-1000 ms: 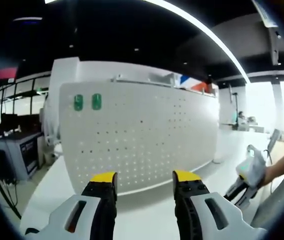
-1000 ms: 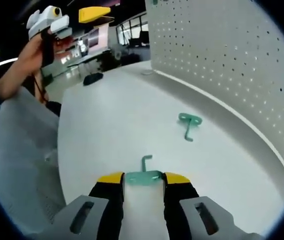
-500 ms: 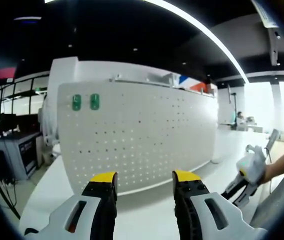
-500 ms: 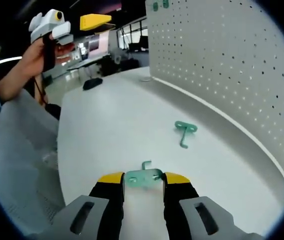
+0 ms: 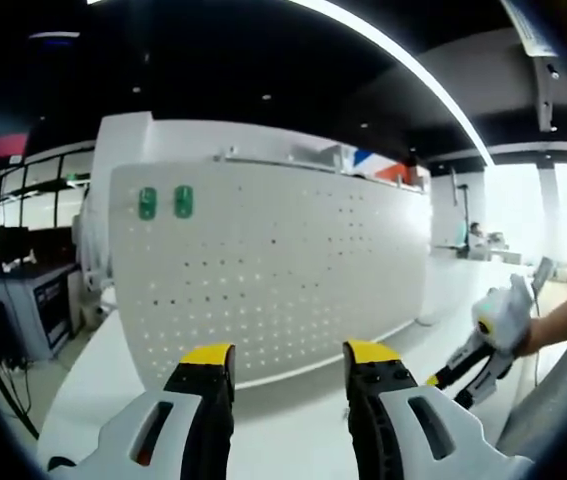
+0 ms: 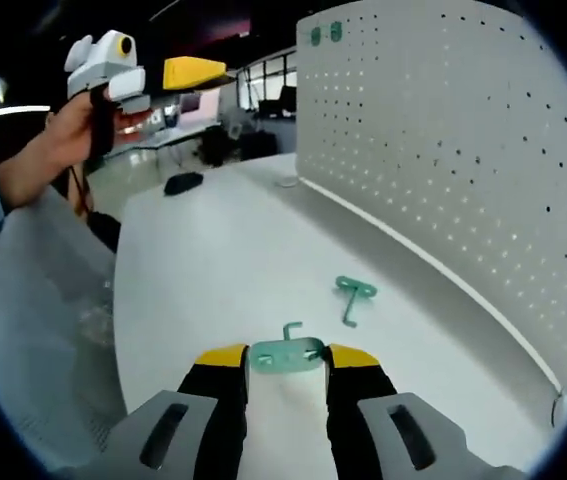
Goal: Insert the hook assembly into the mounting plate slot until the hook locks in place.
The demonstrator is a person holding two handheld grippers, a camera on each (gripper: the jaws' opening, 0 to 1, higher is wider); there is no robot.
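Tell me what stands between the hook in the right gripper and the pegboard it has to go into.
Nothing visible does. The right gripper is shut on a green hook. The white table between it and the pegboard is bare apart from a second green hook lying flat, low and off to the side.

My right gripper [image 6: 287,362] now higher above white table [image 6: 203,270]; held green hook [image 6: 287,352] lifted along, clamp unchanged. Loose green hook [image 6: 352,296] now lower and nearer in right gripper view: camera shift, not hook move. Pegboard [image 6: 463,170] top edge with two green plates [image 6: 325,33] now in right gripper view. In left gripper view, right gripper [image 5: 463,365] sits higher against pegboard [image 5: 273,270].
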